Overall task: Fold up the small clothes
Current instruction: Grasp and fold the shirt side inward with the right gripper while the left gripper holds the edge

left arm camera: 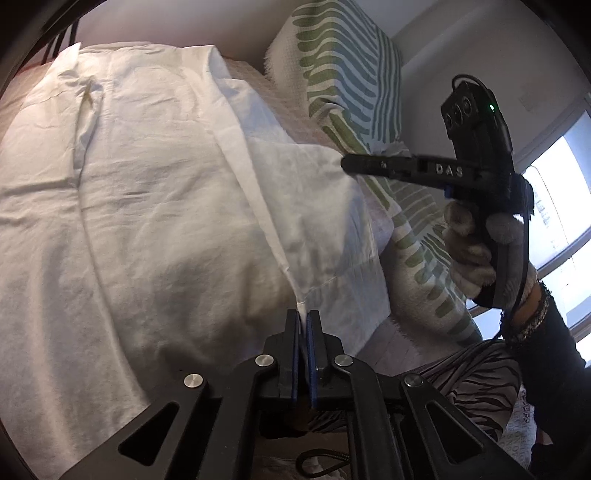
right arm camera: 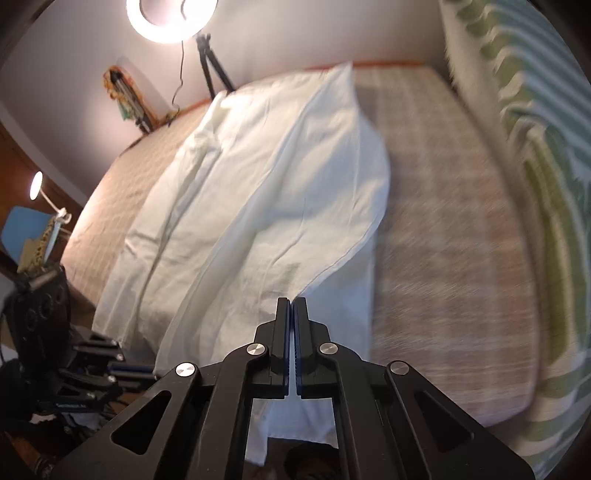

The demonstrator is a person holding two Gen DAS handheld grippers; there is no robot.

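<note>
A white garment (left arm camera: 147, 206) lies spread over a pinkish checked table surface (right arm camera: 443, 229); it also shows in the right wrist view (right arm camera: 258, 192). My left gripper (left arm camera: 304, 317) is shut on a lifted hem edge of the garment, near me. My right gripper (right arm camera: 291, 304) is shut on another lifted edge of the same garment. In the left wrist view the right gripper (left arm camera: 349, 162) shows from the side at the garment's right corner, held by a gloved hand (left arm camera: 476, 251). The left gripper (right arm camera: 125, 371) shows at the lower left of the right wrist view.
A green-and-white striped towel (left arm camera: 343, 74) lies along the right side of the surface, also in the right wrist view (right arm camera: 535, 177). A ring light on a tripod (right arm camera: 173, 18) and a small lamp (right arm camera: 37, 184) stand behind. Windows (left arm camera: 561, 177) are at right.
</note>
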